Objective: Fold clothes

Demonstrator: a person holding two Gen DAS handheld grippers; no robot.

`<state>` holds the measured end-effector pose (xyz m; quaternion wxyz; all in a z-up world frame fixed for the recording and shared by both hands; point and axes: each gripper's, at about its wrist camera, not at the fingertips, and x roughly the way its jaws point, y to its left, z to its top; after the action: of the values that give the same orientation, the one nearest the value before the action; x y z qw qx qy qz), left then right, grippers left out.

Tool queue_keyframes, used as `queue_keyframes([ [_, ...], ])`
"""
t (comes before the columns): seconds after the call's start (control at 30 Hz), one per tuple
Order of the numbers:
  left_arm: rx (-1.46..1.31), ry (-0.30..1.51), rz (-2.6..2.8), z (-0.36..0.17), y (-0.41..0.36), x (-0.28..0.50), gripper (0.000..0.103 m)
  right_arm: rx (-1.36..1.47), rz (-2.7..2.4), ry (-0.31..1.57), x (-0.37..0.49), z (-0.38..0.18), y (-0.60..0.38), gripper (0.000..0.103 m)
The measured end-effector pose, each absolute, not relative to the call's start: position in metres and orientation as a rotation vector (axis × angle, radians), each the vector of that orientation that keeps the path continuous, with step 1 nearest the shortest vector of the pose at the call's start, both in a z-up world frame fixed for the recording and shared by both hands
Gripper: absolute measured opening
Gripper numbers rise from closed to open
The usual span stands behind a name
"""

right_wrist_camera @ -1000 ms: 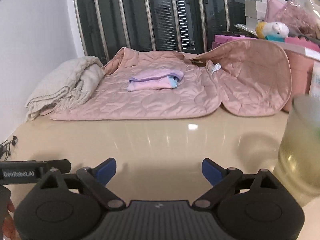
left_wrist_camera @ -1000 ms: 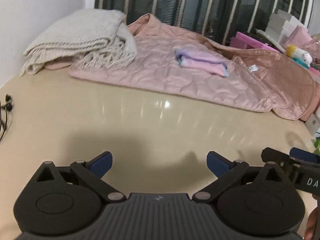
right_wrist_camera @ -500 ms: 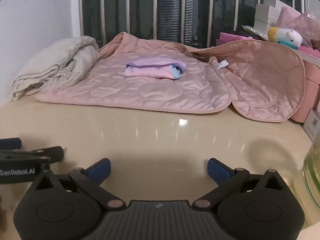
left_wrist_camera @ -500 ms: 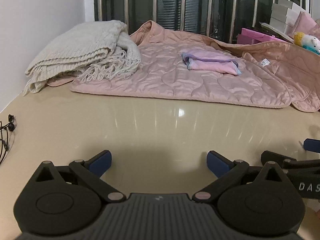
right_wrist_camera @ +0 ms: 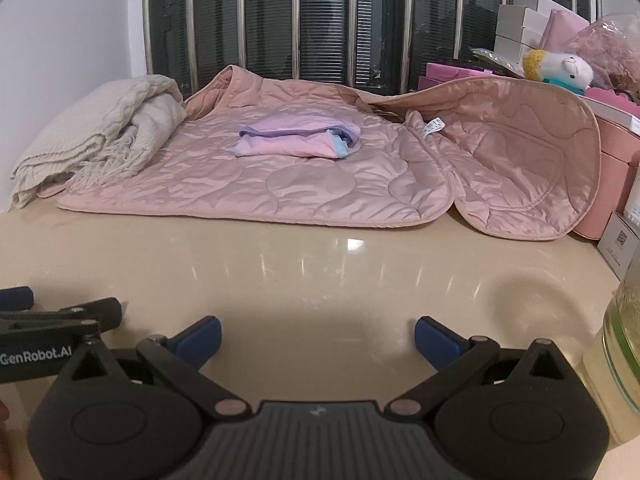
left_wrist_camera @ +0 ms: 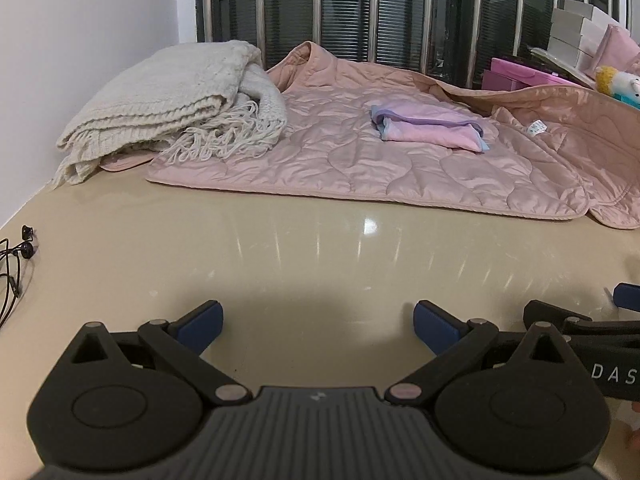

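Note:
A pink quilted jacket (left_wrist_camera: 360,160) (right_wrist_camera: 280,184) lies spread at the far side of the beige table (left_wrist_camera: 300,256) (right_wrist_camera: 320,272). On top of it rests a small folded pink and lilac garment (left_wrist_camera: 428,126) (right_wrist_camera: 296,138). A cream knitted blanket (left_wrist_camera: 160,108) (right_wrist_camera: 92,140) is piled at the jacket's left. My left gripper (left_wrist_camera: 318,322) hovers open over bare table near the front, nothing between its blue pads. My right gripper (right_wrist_camera: 318,338) is likewise open and empty beside it, well short of the jacket.
Black earphones (left_wrist_camera: 18,256) lie at the table's left edge. A glass jar (right_wrist_camera: 624,344) stands close on the right. Pink boxes (right_wrist_camera: 608,152), white boxes (right_wrist_camera: 520,20) and a plush toy (right_wrist_camera: 560,68) crowd the far right. Window bars (right_wrist_camera: 360,20) run behind.
Both views have levelled out from a tilt and now face the jacket squarely. The right gripper drew slightly left of the jar. Jaws stay wide.

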<state>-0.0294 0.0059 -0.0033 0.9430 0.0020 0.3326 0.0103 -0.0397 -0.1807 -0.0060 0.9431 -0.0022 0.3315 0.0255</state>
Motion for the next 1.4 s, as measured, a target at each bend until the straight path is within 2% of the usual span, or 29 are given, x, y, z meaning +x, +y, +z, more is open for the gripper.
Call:
queue_keyframes([
  [1.4, 0.006, 0.683, 0.005, -0.0027, 0.0071, -0.0282, 0.102, 0.015, -0.004, 0.676, -0.0405, -0.0061, -0.1823, 0.103],
])
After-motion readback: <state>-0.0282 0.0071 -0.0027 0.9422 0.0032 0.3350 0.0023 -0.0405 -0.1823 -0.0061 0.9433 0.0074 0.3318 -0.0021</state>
